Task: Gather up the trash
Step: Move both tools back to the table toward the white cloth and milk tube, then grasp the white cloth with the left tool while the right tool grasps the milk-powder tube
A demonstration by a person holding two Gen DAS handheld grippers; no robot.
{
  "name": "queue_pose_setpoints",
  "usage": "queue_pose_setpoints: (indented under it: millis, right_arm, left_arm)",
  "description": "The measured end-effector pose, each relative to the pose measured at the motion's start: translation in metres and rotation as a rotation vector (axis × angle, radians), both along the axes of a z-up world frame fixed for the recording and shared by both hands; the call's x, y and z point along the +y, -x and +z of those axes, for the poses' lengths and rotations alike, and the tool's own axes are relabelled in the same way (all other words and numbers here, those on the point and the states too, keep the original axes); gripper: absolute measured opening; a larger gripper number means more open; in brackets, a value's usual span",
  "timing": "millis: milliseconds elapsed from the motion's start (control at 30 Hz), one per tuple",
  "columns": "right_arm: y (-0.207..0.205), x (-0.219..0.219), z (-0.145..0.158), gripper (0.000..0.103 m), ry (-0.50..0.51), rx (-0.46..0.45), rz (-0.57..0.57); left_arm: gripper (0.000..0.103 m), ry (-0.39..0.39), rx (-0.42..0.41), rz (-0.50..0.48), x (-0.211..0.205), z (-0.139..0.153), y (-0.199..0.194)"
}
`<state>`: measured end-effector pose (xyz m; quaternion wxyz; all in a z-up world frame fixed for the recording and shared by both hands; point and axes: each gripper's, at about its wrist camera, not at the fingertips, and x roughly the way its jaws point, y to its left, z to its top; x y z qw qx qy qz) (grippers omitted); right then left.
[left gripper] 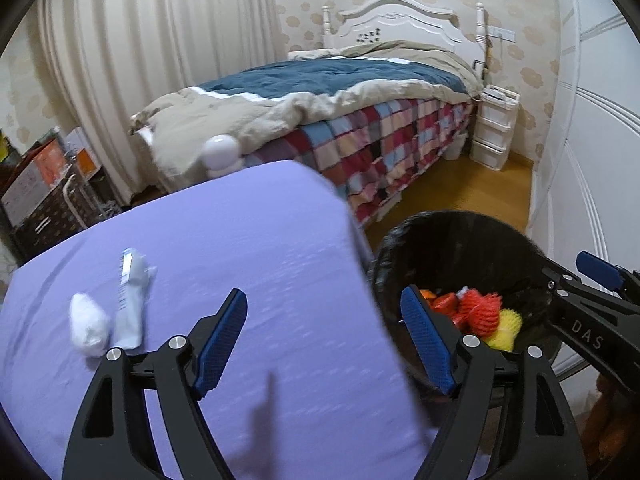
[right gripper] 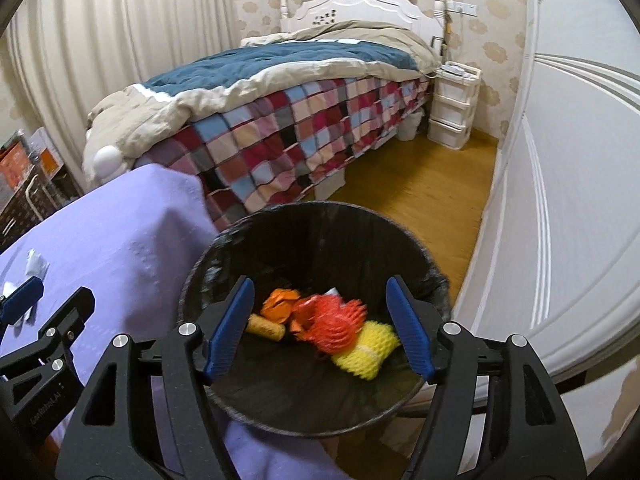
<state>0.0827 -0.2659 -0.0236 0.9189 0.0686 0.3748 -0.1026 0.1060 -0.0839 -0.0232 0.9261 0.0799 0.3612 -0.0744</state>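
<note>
On the left side of the purple cloth-covered worktop lies a small white crumpled paper ball. It looks very light and soft, so a gentle pinch across its middle should lift it. Touching it on the right is a long pale flat wrapper. It looks thin and floppy, maybe a bit slippery, so gripping it near the middle seems safest.

The left gripper hangs over the worktop with its blue pads spread wide and nothing between them.

Further right, beside the worktop, stands the round black bag-lined trash bin. Red and yellow foam nets already lie inside. The right gripper is above the bin, spread wide and holding nothing.
</note>
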Motion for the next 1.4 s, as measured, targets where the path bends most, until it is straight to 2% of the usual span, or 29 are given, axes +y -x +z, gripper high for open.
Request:
queue_pose_setpoints:
  millis: [100, 400, 633, 1067, 1100, 1200, 1267, 1400]
  right_arm:
    - [0.003, 0.018, 0.001, 0.071, -0.006, 0.000, 0.035]
    - [0.006, 0.096, 0.008, 0.071, -0.011, 0.001, 0.208]
    - [0.002, 0.148, 0.003, 0.071, 0.019, 0.026, 0.313]
    - [-0.014, 0.181, -0.007, 0.071, 0.067, 0.072, 0.348]
    - [-0.015, 0.184, -0.007, 0.071, 0.071, 0.076, 0.352]
    - [-0.018, 0.189, -0.009, 0.071, 0.077, 0.080, 0.360]
    - [-0.019, 0.193, -0.009, 0.071, 0.080, 0.081, 0.366]
    - [-0.020, 0.204, -0.010, 0.071, 0.087, 0.083, 0.383]
  left_arm:
    - [0.077, 0.008, 0.004, 0.049, 0.027, 0.001, 0.007]
    - [0.077, 0.013, 0.000, 0.225, 0.109, 0.005, 0.022]
    - [0.077, 0.018, 0.013, 0.326, 0.156, 0.000, 0.014]
    - [0.076, 0.069, 0.113, 0.378, 0.198, -0.022, -0.022]
    - [0.074, 0.081, 0.123, 0.375, 0.200, -0.023, -0.023]
    - [0.058, 0.085, 0.145, 0.360, 0.202, -0.026, -0.025]
    - [0.043, 0.097, 0.157, 0.334, 0.202, -0.028, -0.025]
    - [0.040, 0.091, 0.149, 0.315, 0.203, -0.027, -0.022]
